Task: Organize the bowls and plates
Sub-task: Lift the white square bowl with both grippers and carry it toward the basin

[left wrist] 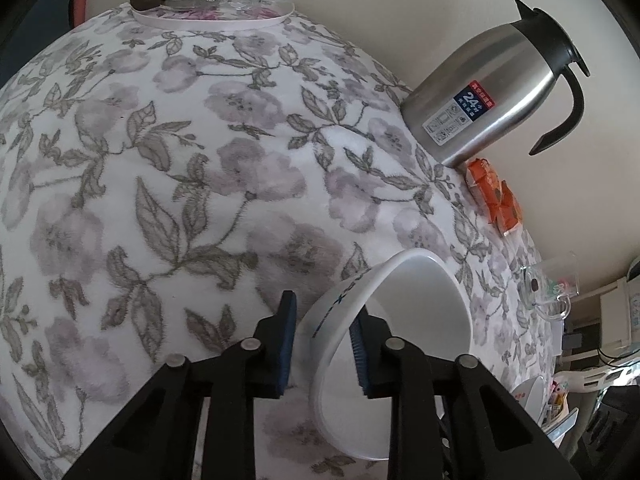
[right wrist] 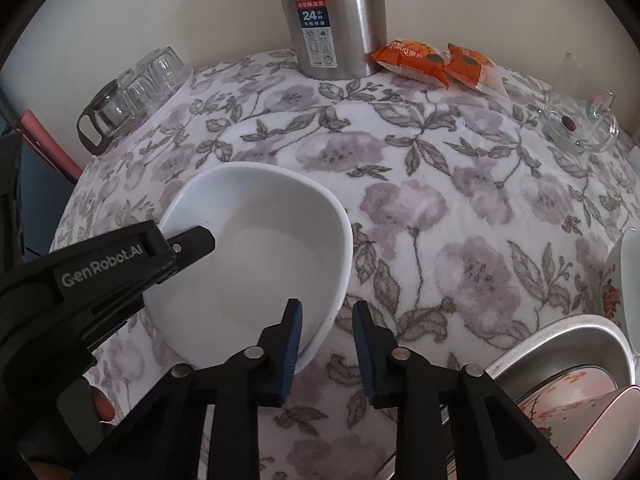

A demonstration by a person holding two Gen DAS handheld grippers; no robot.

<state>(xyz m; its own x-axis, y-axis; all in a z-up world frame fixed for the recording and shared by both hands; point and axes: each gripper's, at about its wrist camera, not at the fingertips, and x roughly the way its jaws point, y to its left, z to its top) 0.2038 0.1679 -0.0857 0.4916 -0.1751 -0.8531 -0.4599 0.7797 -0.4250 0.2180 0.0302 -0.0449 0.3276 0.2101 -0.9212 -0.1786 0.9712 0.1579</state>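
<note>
A white bowl [right wrist: 264, 248] with blue marks on its outer wall sits on the floral tablecloth [right wrist: 460, 208]. In the left wrist view the bowl [left wrist: 416, 312] has its rim between the open jaws of my left gripper [left wrist: 324, 344]: one finger outside, one inside. The left gripper also shows in the right wrist view [right wrist: 192, 242], reaching over the bowl's left rim. My right gripper [right wrist: 326, 344] is open; its left finger is inside the bowl's near rim and its right finger outside it. A steel basin [right wrist: 560, 344] at the lower right holds patterned plates [right wrist: 568, 404].
A steel thermos jug [right wrist: 332, 16] stands at the back by the wall, with orange snack packets [right wrist: 436, 62] beside it. A glass mug [right wrist: 580, 120] is at the right. A glass pot and tumblers [right wrist: 132, 92] stand on a tray at the back left. A patterned bowl [right wrist: 618, 276] is at the right edge.
</note>
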